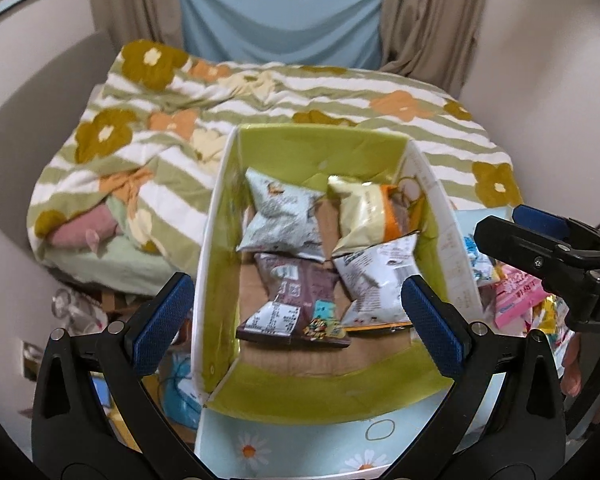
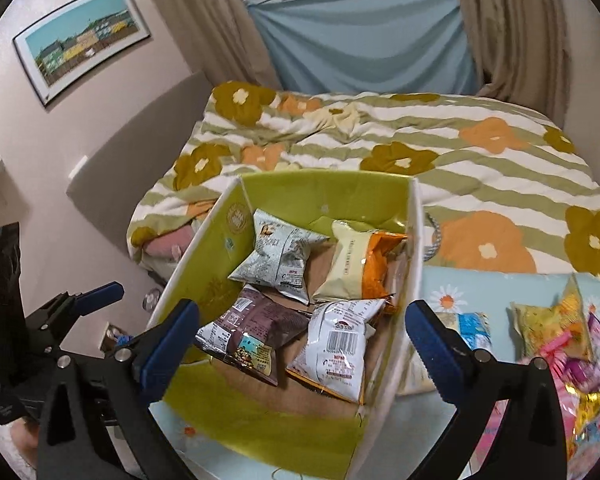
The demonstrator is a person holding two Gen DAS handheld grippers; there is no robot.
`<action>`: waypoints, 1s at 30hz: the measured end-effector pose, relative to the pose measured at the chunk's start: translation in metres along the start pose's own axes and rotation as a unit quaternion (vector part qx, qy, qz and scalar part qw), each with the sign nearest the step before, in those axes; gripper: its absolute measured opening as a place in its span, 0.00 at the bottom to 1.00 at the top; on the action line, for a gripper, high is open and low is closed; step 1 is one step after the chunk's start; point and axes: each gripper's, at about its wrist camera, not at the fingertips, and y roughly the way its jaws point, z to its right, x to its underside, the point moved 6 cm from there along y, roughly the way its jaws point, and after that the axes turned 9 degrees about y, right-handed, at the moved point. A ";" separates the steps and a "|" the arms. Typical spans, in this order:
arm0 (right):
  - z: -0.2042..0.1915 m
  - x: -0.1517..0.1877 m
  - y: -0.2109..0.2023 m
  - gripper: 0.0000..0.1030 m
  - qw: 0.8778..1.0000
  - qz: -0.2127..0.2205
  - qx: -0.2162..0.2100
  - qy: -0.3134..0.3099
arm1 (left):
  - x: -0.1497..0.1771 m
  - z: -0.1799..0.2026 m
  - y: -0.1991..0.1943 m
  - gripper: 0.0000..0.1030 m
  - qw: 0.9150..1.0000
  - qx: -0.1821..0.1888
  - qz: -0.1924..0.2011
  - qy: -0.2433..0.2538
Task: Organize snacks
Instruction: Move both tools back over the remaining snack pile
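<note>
A green-lined box [image 1: 300,396] [image 2: 260,428] stands on a daisy-print table and holds several snack bags: a silver bag [image 1: 280,216] [image 2: 276,258], a cream and orange bag [image 1: 364,216] [image 2: 356,268], a brown bag [image 1: 296,300] [image 2: 248,332] and a white bag [image 1: 376,284] [image 2: 336,352]. My left gripper [image 1: 296,320] is open and empty above the box's near end. My right gripper [image 2: 300,344] is open and empty above the box; it also shows at the right of the left wrist view [image 1: 540,248]. Loose snacks [image 2: 560,336] [image 1: 512,300] lie right of the box.
A bed with a striped floral quilt [image 1: 300,96] [image 2: 460,160] lies behind the table. Curtains and a blue cloth [image 2: 364,40] hang at the back. A framed picture [image 2: 84,40] hangs on the left wall. Clutter lies on the floor at the left [image 1: 80,308].
</note>
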 end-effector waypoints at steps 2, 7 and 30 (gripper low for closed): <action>0.003 0.001 -0.010 0.99 1.000 0.010 0.004 0.017 | -0.006 0.008 -0.007 1.00 1.000 0.013 0.014 0.009; 0.017 0.010 -0.041 0.99 0.997 0.041 0.025 0.052 | -0.013 0.042 -0.013 1.00 0.997 0.050 0.031 0.041; 0.249 0.077 -0.196 0.99 0.989 0.066 0.113 0.066 | 0.021 0.322 -0.003 1.00 0.984 0.138 0.006 0.111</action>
